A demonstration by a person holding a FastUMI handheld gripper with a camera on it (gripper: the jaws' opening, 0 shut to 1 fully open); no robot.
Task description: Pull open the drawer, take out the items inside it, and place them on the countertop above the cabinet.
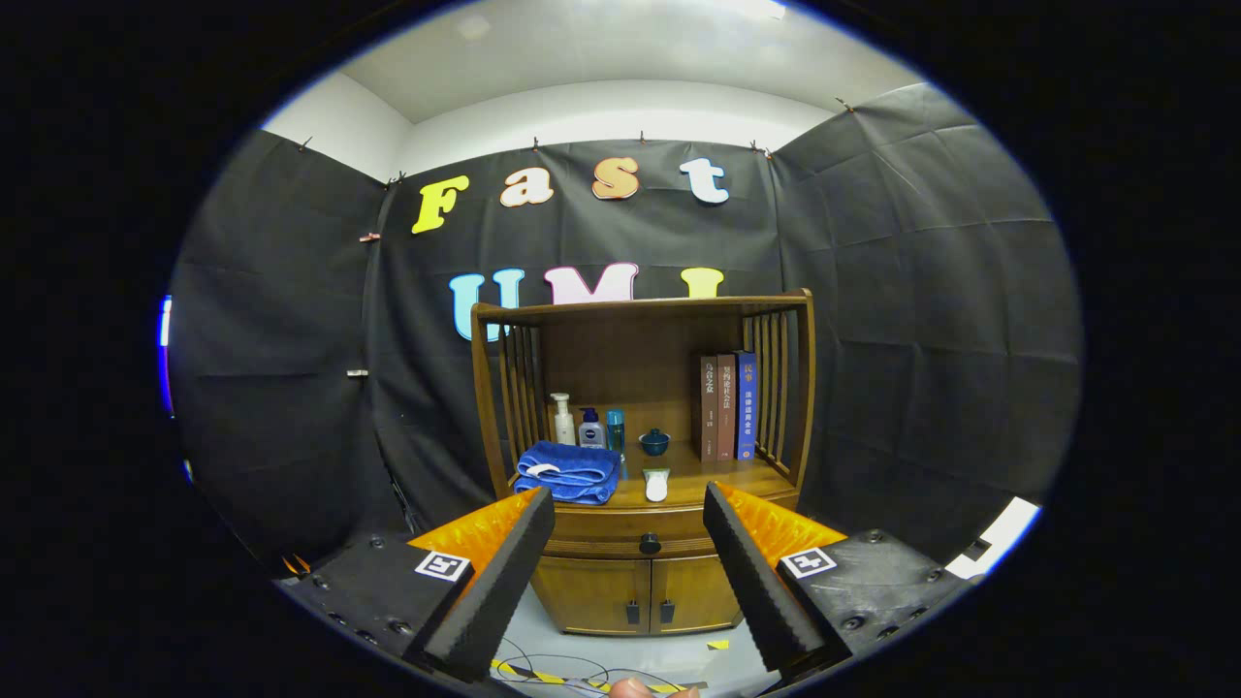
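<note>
Gripper (628,572) with fingers spread wide and holding nothing, well back from the cabinet (642,582). Between the fingers, the drawer (635,528) sits closed, knob (650,545) facing out. On the countertop (722,477) above lie a blue towel (568,472), bottles (587,425), a small bowl (654,442) and a white item (656,484); the scene fits either a full drawer or one emptied and closed again
</note>
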